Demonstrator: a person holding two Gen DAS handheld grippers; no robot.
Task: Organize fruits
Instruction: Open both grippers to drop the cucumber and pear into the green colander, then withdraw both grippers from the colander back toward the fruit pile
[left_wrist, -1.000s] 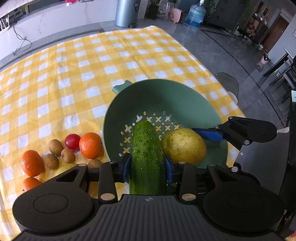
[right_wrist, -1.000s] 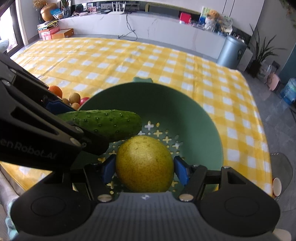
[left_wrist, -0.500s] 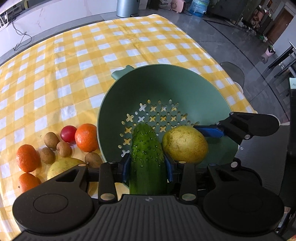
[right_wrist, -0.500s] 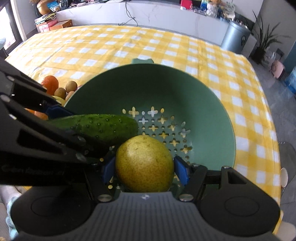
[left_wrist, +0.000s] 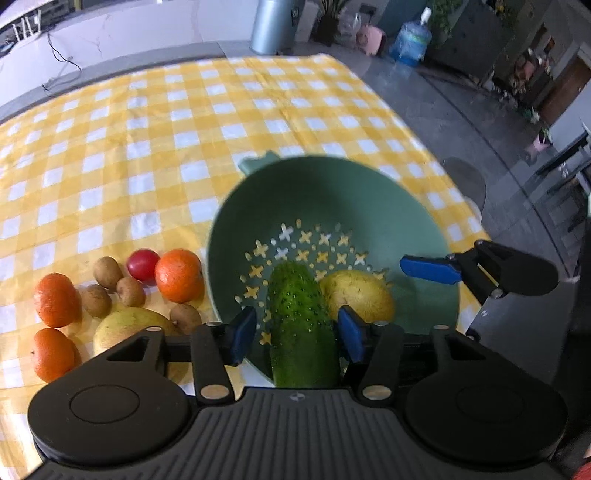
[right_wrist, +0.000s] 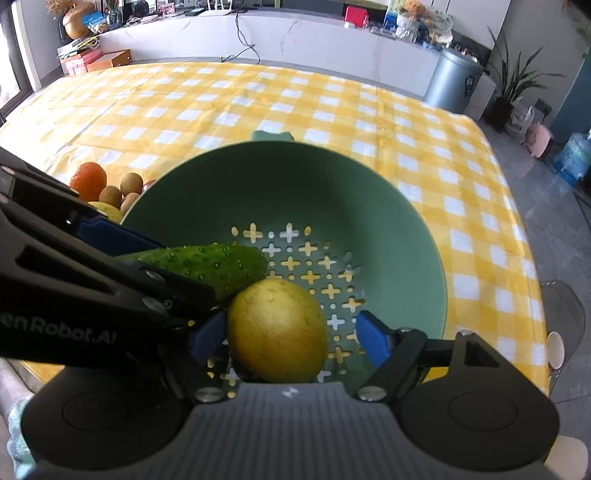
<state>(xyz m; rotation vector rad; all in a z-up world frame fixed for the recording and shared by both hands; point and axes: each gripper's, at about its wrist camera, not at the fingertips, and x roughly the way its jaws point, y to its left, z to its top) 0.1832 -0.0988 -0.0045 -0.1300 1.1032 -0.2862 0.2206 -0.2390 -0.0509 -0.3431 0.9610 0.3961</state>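
A green colander (left_wrist: 332, 184) (right_wrist: 295, 177) stands on the yellow checked cloth. In it lie a dark green cucumber (left_wrist: 301, 321) (right_wrist: 207, 262) and a yellow pear (left_wrist: 356, 295) (right_wrist: 277, 332), side by side and touching. My left gripper (left_wrist: 296, 338) straddles the cucumber's near end. Its jaws are opening, and a gap shows beside the left pad. My right gripper (right_wrist: 289, 338) straddles the pear with its jaws opening too, both blue pads clear of the fruit. One right finger (left_wrist: 430, 269) shows in the left wrist view.
Left of the colander on the cloth lie three oranges (left_wrist: 179, 275), several small brown kiwis (left_wrist: 107, 271), a red tomato (left_wrist: 142, 264) and a second pear (left_wrist: 125, 326). The table's right edge (left_wrist: 424, 140) drops to a grey floor. A grey bin (right_wrist: 456, 81) stands beyond the far edge.
Both grippers have spread their jaws and let go. The cucumber and the pear now rest loose in the colander, and both cameras have drawn back a little.
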